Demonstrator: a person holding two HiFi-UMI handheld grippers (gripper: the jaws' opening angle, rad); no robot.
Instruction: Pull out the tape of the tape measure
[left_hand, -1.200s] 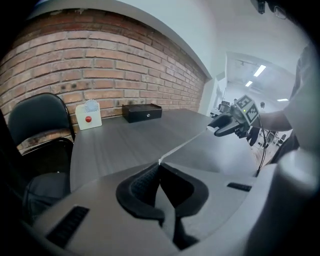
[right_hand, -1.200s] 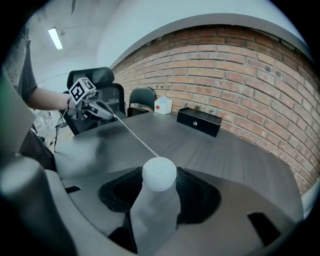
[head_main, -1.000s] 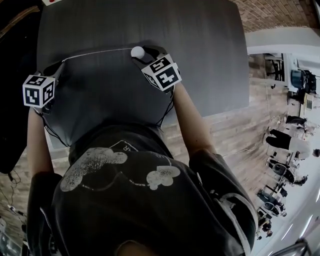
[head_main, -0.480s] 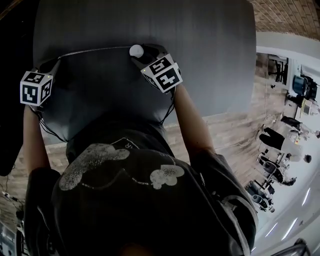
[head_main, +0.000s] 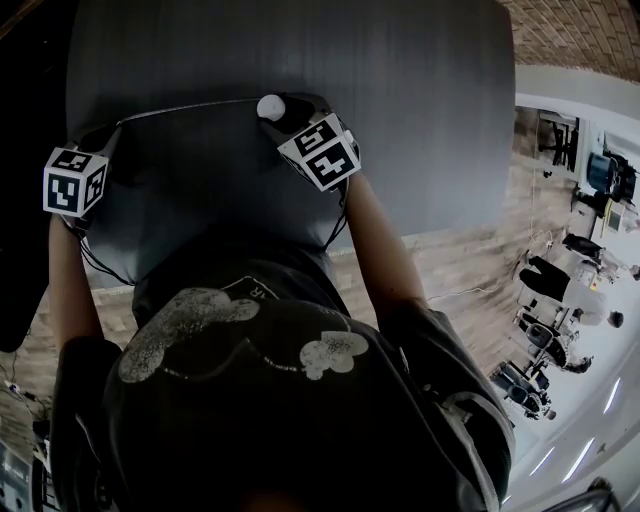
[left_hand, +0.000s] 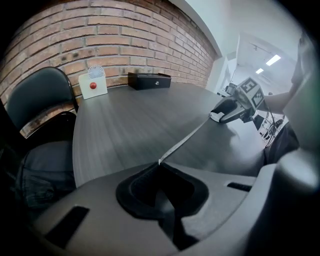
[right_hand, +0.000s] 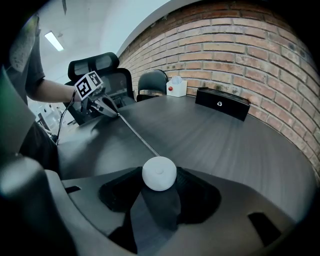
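A small round white tape measure (right_hand: 159, 173) sits between the jaws of my right gripper (head_main: 278, 112), which is shut on its case above the dark table (head_main: 400, 90). A thin pale tape (head_main: 185, 108) stretches leftward from the case, low over the tabletop. Its far end is pinched in my left gripper (left_hand: 160, 164), which is shut on it near the table's left side. In the right gripper view the tape (right_hand: 135, 134) runs straight to the left gripper (right_hand: 106, 106). The left gripper view shows the tape (left_hand: 187, 140) leading to the right gripper (left_hand: 231, 109).
At the far end by the brick wall stand a black box (left_hand: 149, 80) and a small white device with a red button (left_hand: 93, 85). A black chair (left_hand: 37, 105) stands off the table's left edge. More chairs (right_hand: 95, 65) stand beyond it.
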